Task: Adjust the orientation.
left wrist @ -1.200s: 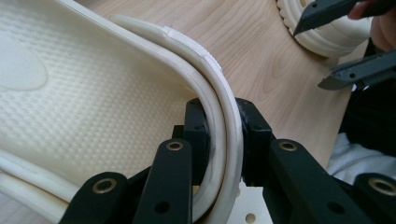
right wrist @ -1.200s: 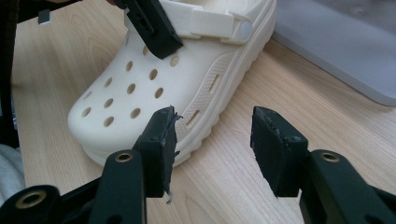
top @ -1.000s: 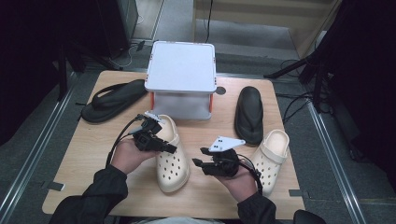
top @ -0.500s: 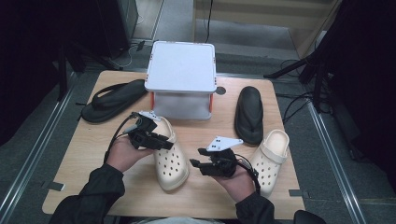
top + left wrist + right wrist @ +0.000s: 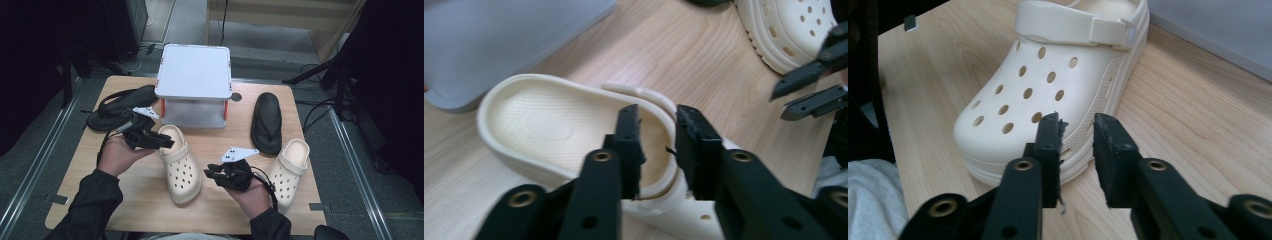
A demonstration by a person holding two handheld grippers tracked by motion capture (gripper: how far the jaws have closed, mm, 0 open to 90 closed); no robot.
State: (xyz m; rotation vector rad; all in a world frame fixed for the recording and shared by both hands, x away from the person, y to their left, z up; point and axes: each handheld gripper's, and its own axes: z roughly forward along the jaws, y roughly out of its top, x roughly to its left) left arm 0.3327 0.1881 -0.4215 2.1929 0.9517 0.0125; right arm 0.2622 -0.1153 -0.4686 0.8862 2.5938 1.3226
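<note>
A cream clog (image 5: 182,172) lies toe toward me on the wooden table (image 5: 150,210). My left gripper (image 5: 167,142) reaches over its heel. In the left gripper view the heel strap (image 5: 644,92) runs between the jaws of that gripper (image 5: 658,110). It lies against the right pad, with a gap on the left. These jaws have just been closing. My right gripper (image 5: 207,172) hovers beside the clog's toe (image 5: 1033,95). Its jaws (image 5: 1078,119) have also just been closing, to a narrow gap with nothing in it.
A second cream clog (image 5: 290,167) lies at the right, just beyond my right hand. Black flip-flops lie at back left (image 5: 120,107) and back right (image 5: 267,122). A grey lidded box (image 5: 195,85) stands at the table's far middle.
My left gripper has drawn a little left and up at the clog's heel. My right gripper's jaws have narrowed while that hand stayed in place.
</note>
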